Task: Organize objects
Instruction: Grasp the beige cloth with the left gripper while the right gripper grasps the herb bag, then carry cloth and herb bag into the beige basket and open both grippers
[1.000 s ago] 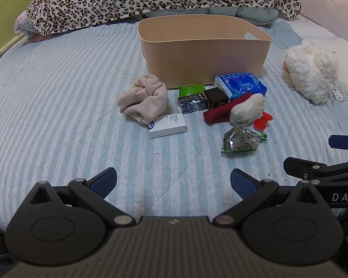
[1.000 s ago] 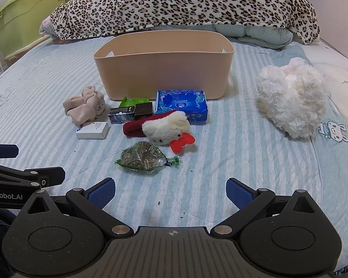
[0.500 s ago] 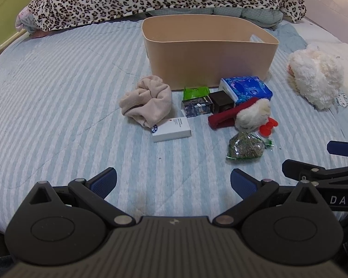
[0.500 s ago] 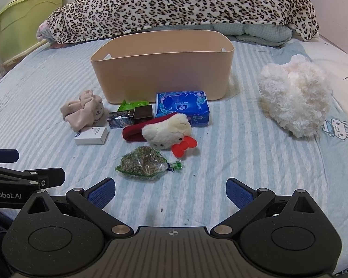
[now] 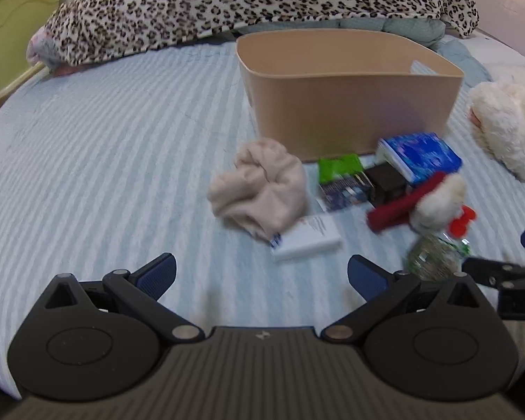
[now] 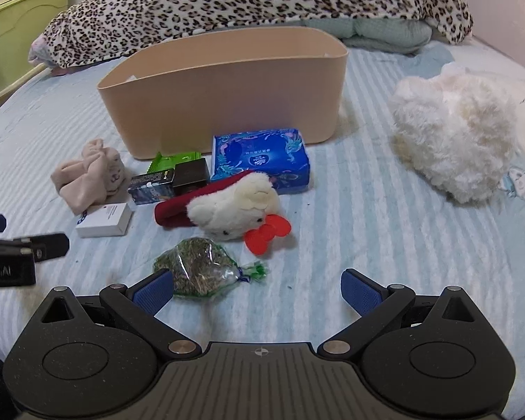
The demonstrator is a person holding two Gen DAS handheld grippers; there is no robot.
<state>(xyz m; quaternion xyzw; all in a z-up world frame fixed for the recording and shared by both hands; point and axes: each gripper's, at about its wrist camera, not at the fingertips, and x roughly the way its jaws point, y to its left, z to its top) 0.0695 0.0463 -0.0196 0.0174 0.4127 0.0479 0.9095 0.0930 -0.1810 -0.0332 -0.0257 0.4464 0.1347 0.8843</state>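
A tan oval bin (image 6: 227,91) (image 5: 350,101) stands on the striped bed. In front of it lie a beige cloth (image 5: 262,189) (image 6: 87,178), a white box (image 5: 308,236) (image 6: 105,220), a green packet (image 6: 175,159), a dark box (image 6: 190,175), a blue tissue pack (image 6: 259,159) (image 5: 420,155), a white plush with red parts (image 6: 234,210) and a clear bag of dried herbs (image 6: 199,273). My left gripper (image 5: 262,276) is open and empty, short of the white box. My right gripper (image 6: 257,288) is open and empty; its left finger is beside the herb bag.
A fluffy white plush (image 6: 455,140) lies right of the bin. A leopard-print blanket (image 6: 262,3) is heaped behind it. Green furniture (image 6: 21,24) stands at the far left. Each gripper shows at the edge of the other's view.
Both grippers have moved forward toward the objects. The herb bag now lies by the right gripper's left finger. Both stay open.
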